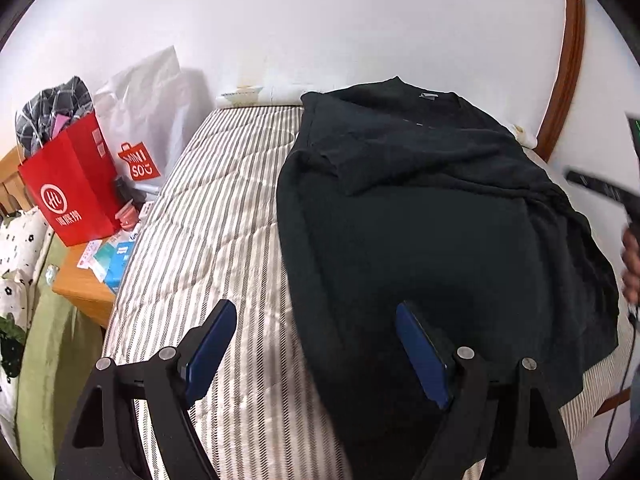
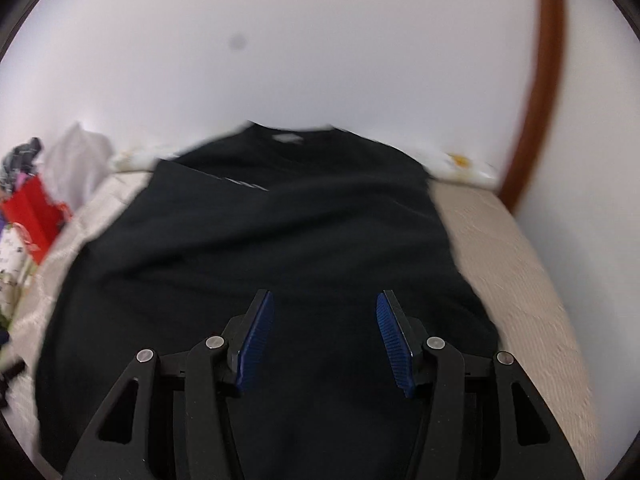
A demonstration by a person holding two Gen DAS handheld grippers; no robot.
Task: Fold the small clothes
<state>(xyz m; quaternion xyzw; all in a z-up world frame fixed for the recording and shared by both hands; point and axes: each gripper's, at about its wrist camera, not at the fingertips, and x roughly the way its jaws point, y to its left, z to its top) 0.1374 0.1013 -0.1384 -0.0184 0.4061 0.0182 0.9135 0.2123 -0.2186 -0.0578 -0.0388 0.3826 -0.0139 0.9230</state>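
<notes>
A black T-shirt (image 1: 420, 224) lies on a striped mattress (image 1: 216, 208), collar toward the wall, with its left side and sleeve folded inward. My left gripper (image 1: 316, 312) is open and empty, above the shirt's lower left edge. My right gripper (image 2: 325, 300) is open and empty above the shirt's lower middle (image 2: 280, 248). The right gripper's body and the hand holding it show at the right edge of the left wrist view (image 1: 608, 192). The right wrist view is motion-blurred.
A wooden bedside table (image 1: 86, 284) left of the mattress holds a red paper bag (image 1: 72, 188), a white plastic bag (image 1: 152, 96) and small boxes. A white wall (image 1: 320, 20) and a brown wooden frame (image 1: 568, 60) stand behind. Floral bedding (image 1: 16, 264) lies at far left.
</notes>
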